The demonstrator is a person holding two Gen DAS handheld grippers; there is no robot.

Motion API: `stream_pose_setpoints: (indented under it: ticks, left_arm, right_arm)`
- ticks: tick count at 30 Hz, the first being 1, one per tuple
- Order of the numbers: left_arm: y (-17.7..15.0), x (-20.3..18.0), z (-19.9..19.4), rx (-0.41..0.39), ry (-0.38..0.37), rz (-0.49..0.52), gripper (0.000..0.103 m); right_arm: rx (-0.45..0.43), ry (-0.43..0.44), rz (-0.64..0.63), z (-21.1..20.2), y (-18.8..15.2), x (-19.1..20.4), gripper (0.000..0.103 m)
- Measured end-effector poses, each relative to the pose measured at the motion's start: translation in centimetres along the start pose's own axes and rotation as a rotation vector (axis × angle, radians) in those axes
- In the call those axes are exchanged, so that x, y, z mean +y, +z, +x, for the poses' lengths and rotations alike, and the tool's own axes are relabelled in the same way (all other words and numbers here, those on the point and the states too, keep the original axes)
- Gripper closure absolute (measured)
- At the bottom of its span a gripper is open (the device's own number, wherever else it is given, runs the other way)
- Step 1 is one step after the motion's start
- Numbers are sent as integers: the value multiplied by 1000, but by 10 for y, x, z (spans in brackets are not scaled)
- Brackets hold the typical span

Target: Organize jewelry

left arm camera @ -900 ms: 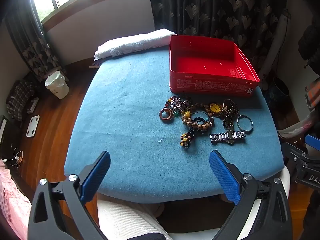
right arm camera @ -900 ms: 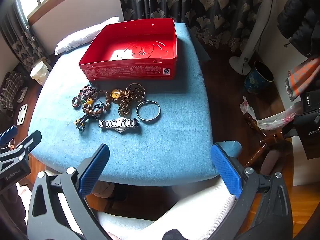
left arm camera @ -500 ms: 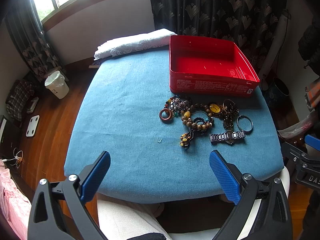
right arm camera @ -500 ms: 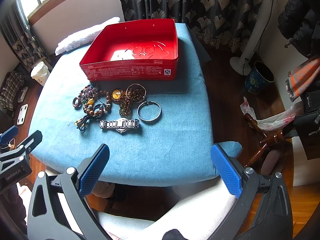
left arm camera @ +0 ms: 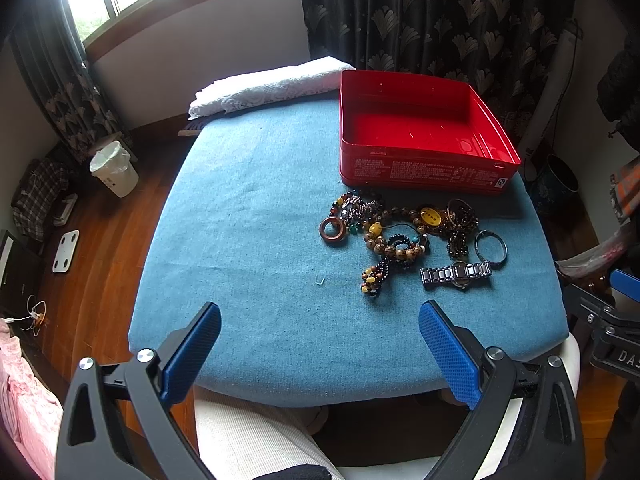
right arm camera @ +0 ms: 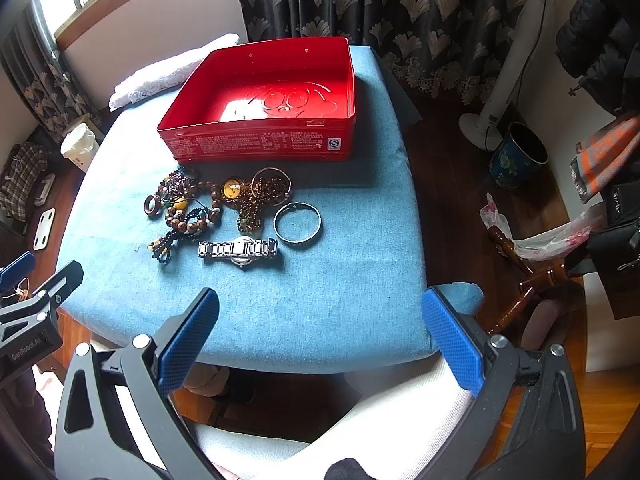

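A pile of jewelry lies on the blue-covered table (left arm camera: 248,216) in front of an empty red tin box (left arm camera: 420,132): a silver watch (left arm camera: 456,273), a silver bangle (left arm camera: 491,246), a brown ring (left arm camera: 333,231), bead bracelets (left arm camera: 394,246). The right wrist view shows the same box (right arm camera: 264,108), watch (right arm camera: 238,249), bangle (right arm camera: 297,223) and bead bracelets (right arm camera: 188,220). My left gripper (left arm camera: 320,344) is open and empty above the table's near edge. My right gripper (right arm camera: 320,332) is open and empty, near the front right corner.
A folded white cloth (left arm camera: 264,84) lies at the table's far edge. A white bin (left arm camera: 114,172) stands on the wooden floor at left. A fan stand (right arm camera: 496,92) and a dark pot (right arm camera: 518,156) stand at right. My leg in white trousers (left arm camera: 256,440) is below the table.
Both views have shifted very slightly closer to the table; the jewelry and box have not moved. Both grippers stay open.
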State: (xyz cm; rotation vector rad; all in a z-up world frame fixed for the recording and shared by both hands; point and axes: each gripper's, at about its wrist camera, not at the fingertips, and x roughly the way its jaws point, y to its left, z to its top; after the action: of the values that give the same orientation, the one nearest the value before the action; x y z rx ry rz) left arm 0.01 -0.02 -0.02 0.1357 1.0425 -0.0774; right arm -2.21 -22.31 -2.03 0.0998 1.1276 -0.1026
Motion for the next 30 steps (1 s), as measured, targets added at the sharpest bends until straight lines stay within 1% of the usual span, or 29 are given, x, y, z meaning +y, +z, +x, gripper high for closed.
stream_pose_setpoints:
  ticks: [30]
  left_arm:
    - [1, -4, 7, 2, -1, 1, 6]
  right_arm:
    - [3, 3, 0, 2, 0, 1, 5]
